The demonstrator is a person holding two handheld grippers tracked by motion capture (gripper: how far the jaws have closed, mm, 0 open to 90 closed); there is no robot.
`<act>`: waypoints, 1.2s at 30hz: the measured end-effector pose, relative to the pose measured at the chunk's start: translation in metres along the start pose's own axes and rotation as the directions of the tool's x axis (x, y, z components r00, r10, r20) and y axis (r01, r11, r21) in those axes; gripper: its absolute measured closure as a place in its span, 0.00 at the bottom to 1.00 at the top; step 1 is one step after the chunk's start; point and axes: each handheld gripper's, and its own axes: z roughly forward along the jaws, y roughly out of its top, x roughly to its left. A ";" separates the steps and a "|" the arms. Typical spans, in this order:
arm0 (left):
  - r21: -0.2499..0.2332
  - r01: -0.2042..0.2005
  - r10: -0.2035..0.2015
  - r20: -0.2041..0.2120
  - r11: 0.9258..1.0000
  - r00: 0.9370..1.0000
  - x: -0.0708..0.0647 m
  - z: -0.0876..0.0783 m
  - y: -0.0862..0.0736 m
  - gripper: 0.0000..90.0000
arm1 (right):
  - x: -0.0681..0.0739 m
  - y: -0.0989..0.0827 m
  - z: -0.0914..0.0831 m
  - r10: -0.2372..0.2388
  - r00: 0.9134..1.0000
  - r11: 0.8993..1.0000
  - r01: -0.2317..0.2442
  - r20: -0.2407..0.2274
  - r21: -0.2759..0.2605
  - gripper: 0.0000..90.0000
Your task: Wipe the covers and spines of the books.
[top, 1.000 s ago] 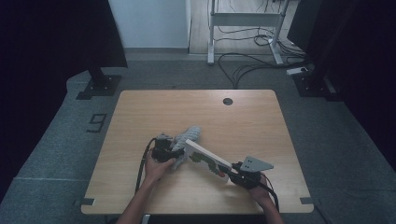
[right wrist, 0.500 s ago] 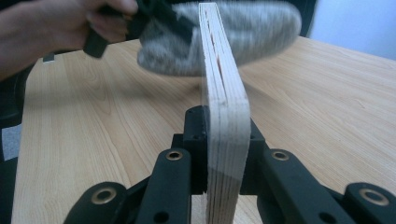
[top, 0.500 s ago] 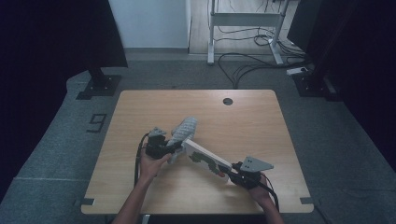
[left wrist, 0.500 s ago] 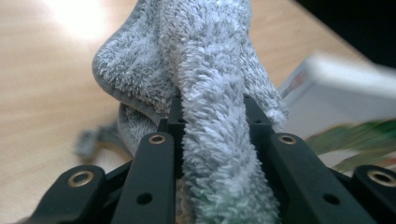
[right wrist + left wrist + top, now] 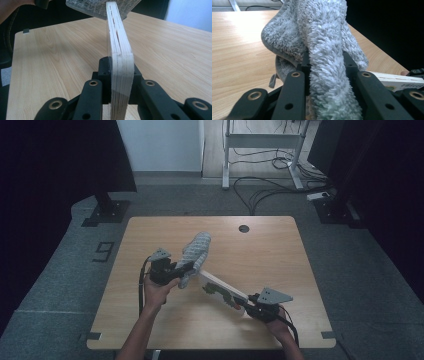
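Seen from the high view, far left: dark grey carpeted floor [image 5: 65, 270] with a pale "9" marking [image 5: 103, 251] beside the pale wood-grain tabletop [image 5: 280, 250], rectangular with rounded corners and a small round black grommet [image 5: 243, 228] near its far edge. Left of centre: left hand [image 5: 156, 290] wrapped around the left claw [image 5: 186, 268], topped by a grey three-cornered plate, black cable trailing along the forearm. Pinched in that claw: a fluffy grey terry cloth [image 5: 195, 252], bunched and lifted off the tabletop, rising toward the far side. In the left gripper view, black jaws with brass-ringed pivots pressed onto a thick, nubby fold of the cloth [image 5: 324, 62], soft looped pile catching the light, a small tag-like tab hanging at its lower left. Just beyond the cloth, toward the right: a flat, elongated plywood board [image 5: 222, 290], pale on its face with some greenish print, slanting from the cloth down to the right claw [image 5: 246, 307]. Whether cloth and board touched, hard to tell from above. In the right gripper view, the board [image 5: 120, 57] stood on edge, layered plies plain along its rounded rim, clamped between the black jaws, with the grey cloth [image 5: 100, 7] over its far end. Far right: right hand [image 5: 277, 325] near the tabletop's front edge, grey plate on top.
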 end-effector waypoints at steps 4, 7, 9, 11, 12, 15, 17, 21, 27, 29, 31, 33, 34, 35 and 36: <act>0.016 0.006 -0.006 0.007 1.000 1.000 0.000 0.006 -0.003 0.79 | 0.000 0.000 0.000 -0.001 1.000 1.000 0.001 -0.001 0.000 0.87; 0.025 0.016 -0.016 0.012 1.000 1.000 0.003 0.011 -0.006 0.79 | 0.000 0.000 0.000 0.000 1.000 1.000 0.000 -0.001 -0.001 0.87; 0.027 0.018 -0.019 0.011 0.999 1.000 0.003 0.011 -0.007 0.79 | 0.000 0.000 0.000 0.000 1.000 1.000 0.000 -0.001 -0.001 0.87; 0.037 0.022 -0.022 0.010 0.999 1.000 0.005 0.014 -0.009 0.79 | 0.000 0.000 0.000 0.001 1.000 1.000 -0.001 -0.001 -0.002 0.87; 0.037 0.022 -0.022 0.010 0.999 1.000 0.005 0.014 -0.009 0.79 | 0.000 0.000 0.000 0.000 1.000 1.000 0.000 -0.001 -0.002 0.87; 0.047 0.033 -0.033 0.011 0.998 0.999 0.008 0.017 -0.013 0.79 | 0.000 0.000 0.000 -0.001 1.000 1.000 0.001 0.000 -0.002 0.87; 0.051 0.040 -0.041 0.017 0.998 0.999 0.011 0.018 -0.015 0.79 | 0.000 0.000 0.000 -0.001 1.000 1.000 0.001 0.000 -0.002 0.87; 0.055 0.057 -0.059 0.027 0.997 0.998 0.014 0.020 -0.018 0.79 | 0.000 0.000 0.000 -0.001 1.000 1.000 0.001 0.000 -0.002 0.87; 0.108 0.046 -0.045 -0.010 0.993 0.999 0.015 0.030 -0.029 0.79 | 0.000 -0.001 0.000 0.001 1.000 1.000 -0.001 0.000 -0.003 0.87; 0.131 0.040 -0.038 -0.023 0.991 0.999 0.016 0.035 -0.034 0.79 | 0.000 -0.001 0.000 0.001 1.000 1.000 -0.001 -0.001 -0.003 0.87; 0.140 0.047 -0.044 -0.025 0.989 0.999 0.018 0.038 -0.037 0.79 | 0.000 -0.001 0.000 0.000 1.000 1.000 0.000 -0.001 -0.002 0.87; 0.161 0.063 -0.060 -0.025 0.985 0.998 0.022 0.044 -0.045 0.80 | 0.000 -0.001 0.000 0.003 1.000 1.000 -0.003 -0.002 -0.004 0.87; 0.161 0.063 -0.060 -0.025 0.985 0.998 0.022 0.044 -0.045 0.80 | 0.000 -0.001 0.000 0.004 1.000 1.000 -0.004 -0.002 -0.004 0.87; 0.180 0.070 -0.065 -0.034 0.981 0.997 0.024 0.050 -0.052 0.80 | 0.000 -0.001 0.000 0.004 1.000 1.000 -0.004 -0.003 -0.005 0.87; 0.180 0.070 -0.065 -0.034 0.981 0.997 0.024 0.050 -0.052 0.80 | 0.000 -0.001 0.000 0.004 1.000 1.000 -0.004 -0.003 -0.005 0.87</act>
